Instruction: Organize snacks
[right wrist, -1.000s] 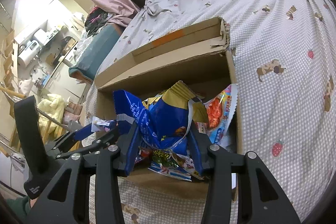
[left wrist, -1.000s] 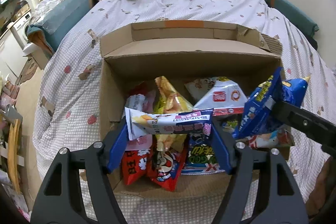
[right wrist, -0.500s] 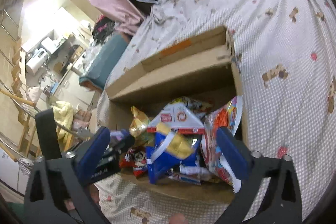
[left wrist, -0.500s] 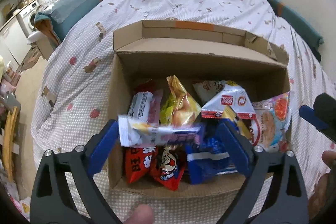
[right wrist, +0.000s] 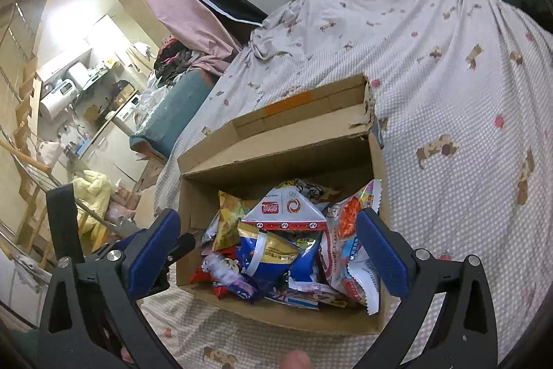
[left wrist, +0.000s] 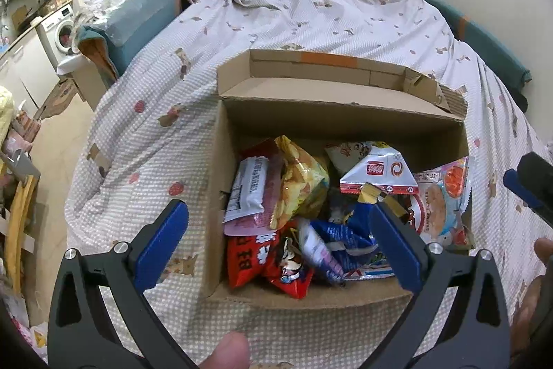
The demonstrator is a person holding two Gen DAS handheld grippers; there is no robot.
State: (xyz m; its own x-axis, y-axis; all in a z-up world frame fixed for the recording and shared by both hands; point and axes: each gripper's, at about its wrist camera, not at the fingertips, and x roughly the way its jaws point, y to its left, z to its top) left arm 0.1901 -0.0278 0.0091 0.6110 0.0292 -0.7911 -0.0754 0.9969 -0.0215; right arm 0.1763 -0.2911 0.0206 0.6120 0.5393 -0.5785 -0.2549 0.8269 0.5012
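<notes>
The left gripper [left wrist: 278, 239] and the right gripper [right wrist: 266, 251] are both held above the near edge of the cardboard box [left wrist: 221, 161], with fingers spread wide apart and nothing gripped. The snack packets [left wrist: 300, 182] are piled inside the box, a blue packet [right wrist: 273, 253] lying on top. The box is set on a patterned bed cover [left wrist: 311, 12]

We see a matt brown cardboard box [left wrist: 221, 168] holding glossy crinkled plastic snack packets [left wrist: 300, 175], set on a soft woven cloth bedspread [left wrist: 311, 9].
</notes>
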